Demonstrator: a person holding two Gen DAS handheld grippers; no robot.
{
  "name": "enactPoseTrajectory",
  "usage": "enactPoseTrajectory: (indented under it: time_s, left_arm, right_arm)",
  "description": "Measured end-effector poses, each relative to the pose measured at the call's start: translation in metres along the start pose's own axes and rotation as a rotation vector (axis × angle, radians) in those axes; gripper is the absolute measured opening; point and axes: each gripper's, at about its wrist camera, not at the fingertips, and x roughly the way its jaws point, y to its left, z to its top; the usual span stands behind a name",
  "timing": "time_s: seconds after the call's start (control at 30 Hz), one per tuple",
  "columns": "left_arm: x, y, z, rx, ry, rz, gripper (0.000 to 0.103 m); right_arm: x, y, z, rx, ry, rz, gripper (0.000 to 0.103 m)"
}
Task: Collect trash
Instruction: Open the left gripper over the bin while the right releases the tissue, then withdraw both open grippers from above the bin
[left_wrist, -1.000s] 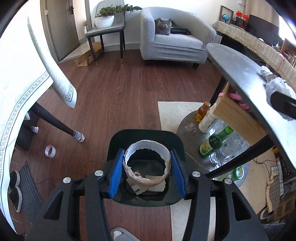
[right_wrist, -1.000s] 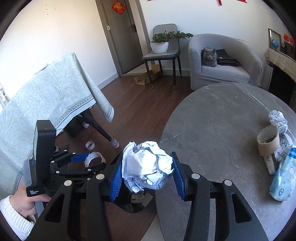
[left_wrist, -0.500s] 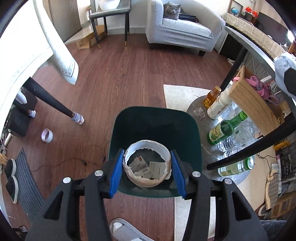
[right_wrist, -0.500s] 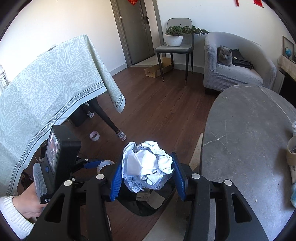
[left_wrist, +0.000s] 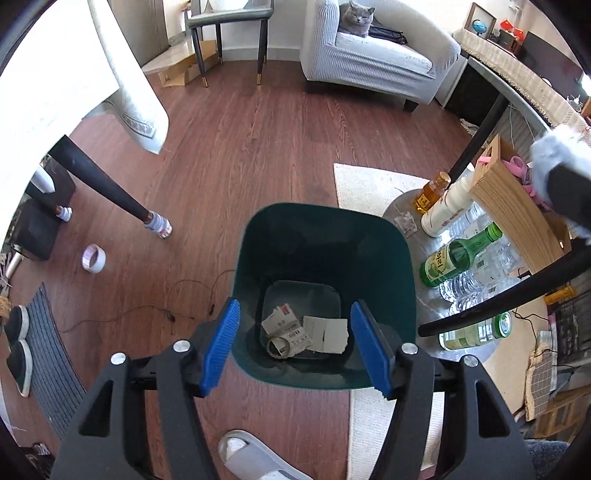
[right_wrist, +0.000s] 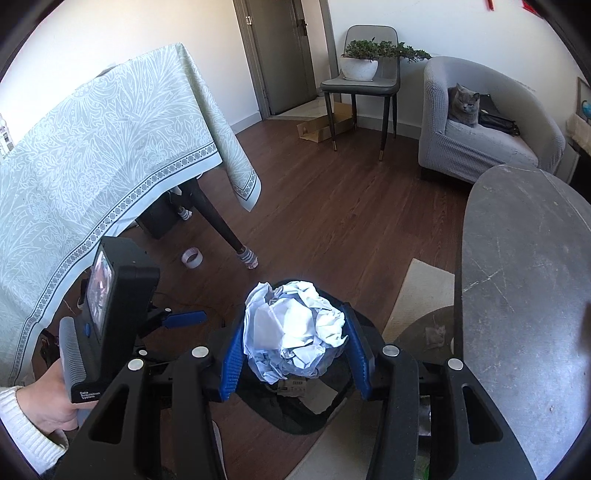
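Note:
A dark green trash bin (left_wrist: 391, 258) stands on the wood floor below my left gripper (left_wrist: 295, 347). That gripper is open and empty, its blue pads on either side of the bin's near rim. A cardboard tape ring (left_wrist: 279, 345) lies at the bottom of the bin among paper scraps (left_wrist: 325, 334). My right gripper (right_wrist: 293, 345) is shut on a crumpled white paper ball (right_wrist: 293, 332) and holds it over the same bin (right_wrist: 295, 417), which is mostly hidden behind it. The left gripper's handle (right_wrist: 110, 314) shows at the left of the right wrist view.
A round grey table (right_wrist: 524, 295) is at the right, with bottles (left_wrist: 458, 258) on a low shelf under it. A cloth-covered table (right_wrist: 92, 155) and its leg (left_wrist: 110, 192) are at the left. A tape roll (left_wrist: 93, 257), a slipper (left_wrist: 251, 458) and a rug (left_wrist: 369, 184) lie on the floor.
My left gripper opened and the cardboard ring it held dropped into the bin. My right gripper carried the paper ball left, off the grey table and over the bin.

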Motion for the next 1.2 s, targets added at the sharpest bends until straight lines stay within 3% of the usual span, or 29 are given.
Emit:
enactPoseTrajectory:
  time_s: [0.27,0.5,0.6,0.73,0.83,0.97,1.1,1.2]
  left_arm:
    - [-0.042,0.024,0.005,-0.039,-0.097,0.059,0.066]
    - [-0.076,0.039,0.007,-0.077,-0.171,0.036,0.066]
    - [-0.085,0.041,0.008,-0.078,-0.203,0.027,0.072]
    - [-0.094,0.043,0.009,-0.088,-0.23,0.006,0.072]
    - [-0.097,0.043,0.011,-0.092,-0.239,0.001,0.072]
    - [-0.104,0.043,0.01,-0.095,-0.256,-0.014,0.072]
    - [-0.108,0.041,0.011,-0.092,-0.273,-0.025,0.073]
    - [-0.111,0.04,0.01,-0.086,-0.279,-0.028,0.073]
  right_arm:
    - [0.018,0.015,-0.004,-0.03,0.041,0.001,0.049]
    - [0.041,0.028,-0.012,-0.064,0.098,-0.001,0.049]
    - [0.054,0.03,-0.017,-0.062,0.136,-0.003,0.049]
    - [0.074,0.031,-0.022,-0.056,0.186,-0.022,0.05]
    - [0.087,0.034,-0.028,-0.07,0.23,-0.032,0.052]
    - [0.104,0.036,-0.038,-0.087,0.273,-0.073,0.064]
    - [0.11,0.036,-0.045,-0.084,0.274,-0.108,0.064]
    - [0.11,0.029,-0.045,-0.054,0.27,-0.097,0.07]
